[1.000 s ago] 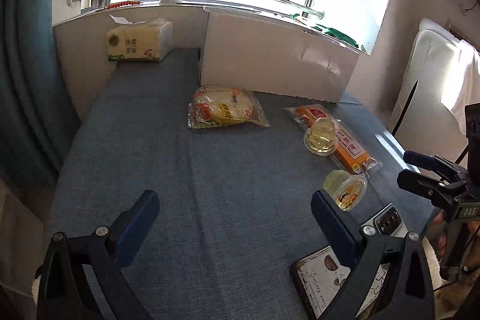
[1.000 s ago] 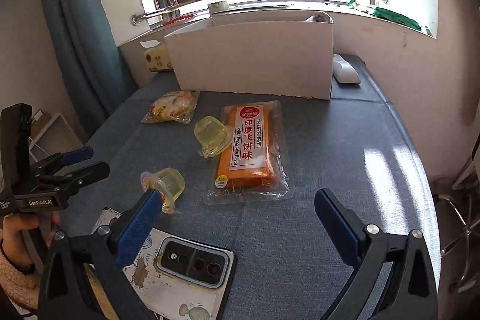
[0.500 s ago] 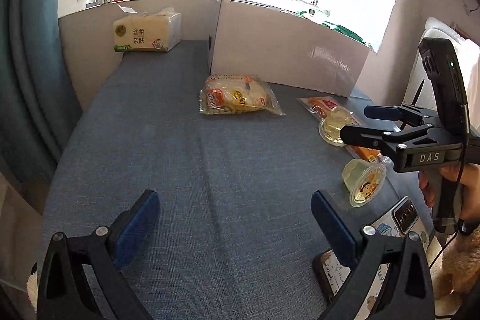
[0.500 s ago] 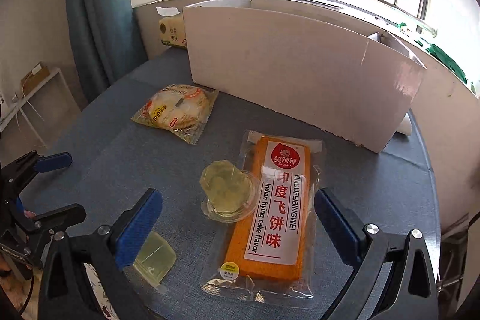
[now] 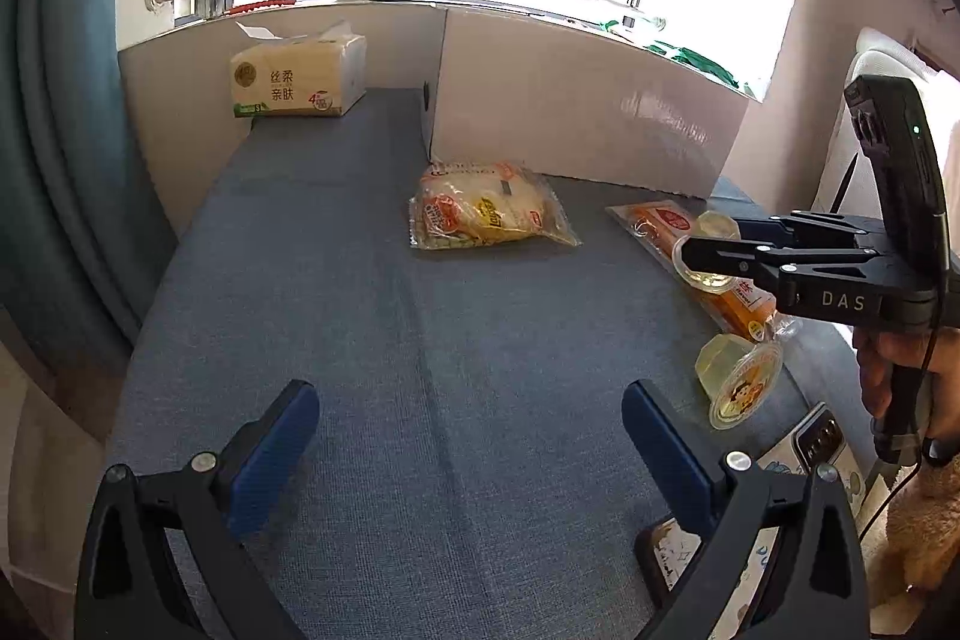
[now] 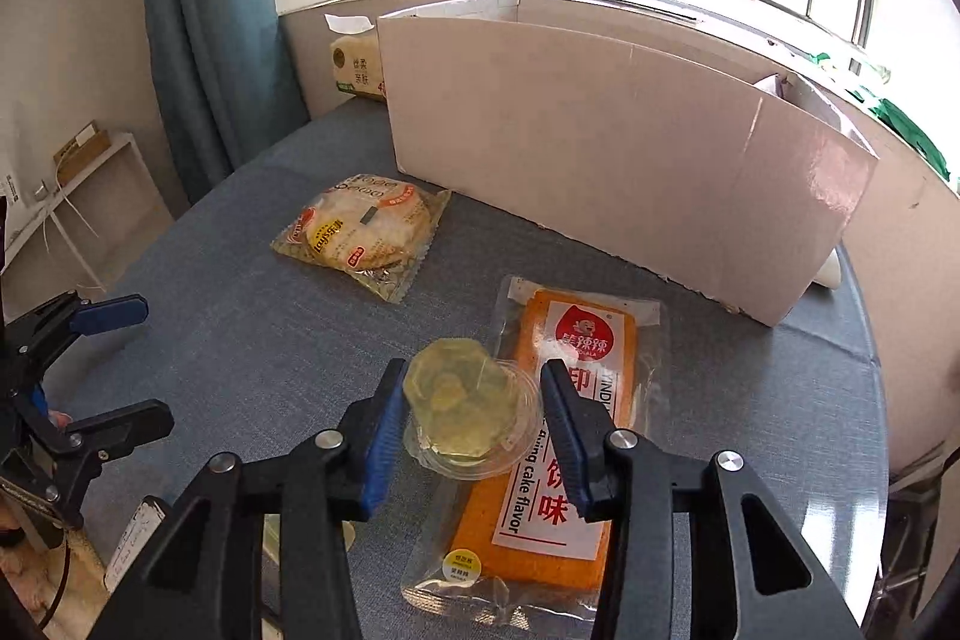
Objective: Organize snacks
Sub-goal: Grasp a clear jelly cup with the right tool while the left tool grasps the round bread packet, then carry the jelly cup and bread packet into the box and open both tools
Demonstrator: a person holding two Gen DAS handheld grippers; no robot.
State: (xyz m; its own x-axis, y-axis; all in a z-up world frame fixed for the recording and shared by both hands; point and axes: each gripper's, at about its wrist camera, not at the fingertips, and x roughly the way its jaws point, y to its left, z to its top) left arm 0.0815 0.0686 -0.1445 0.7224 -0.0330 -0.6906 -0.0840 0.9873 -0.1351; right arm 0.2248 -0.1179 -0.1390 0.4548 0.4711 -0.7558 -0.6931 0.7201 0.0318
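Across frame top, white cardboard box (image 6: 606, 172). Lower centre, orange cake pack (image 6: 564, 436). Upper left of that, crisps bag (image 6: 363, 235). Lower centre, right gripper (image 6: 471, 424) half closed about jelly cup (image 6: 465, 403), contact unclear. Far left, left gripper (image 5: 468, 454) wide open, empty.

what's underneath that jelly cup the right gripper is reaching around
The jelly cup overlaps the left edge of the orange cake packet, with its other side over the blue table cloth. The right gripper straddles it. Whether the cup is lifted or resting, and the packet print beneath, cannot be seen.
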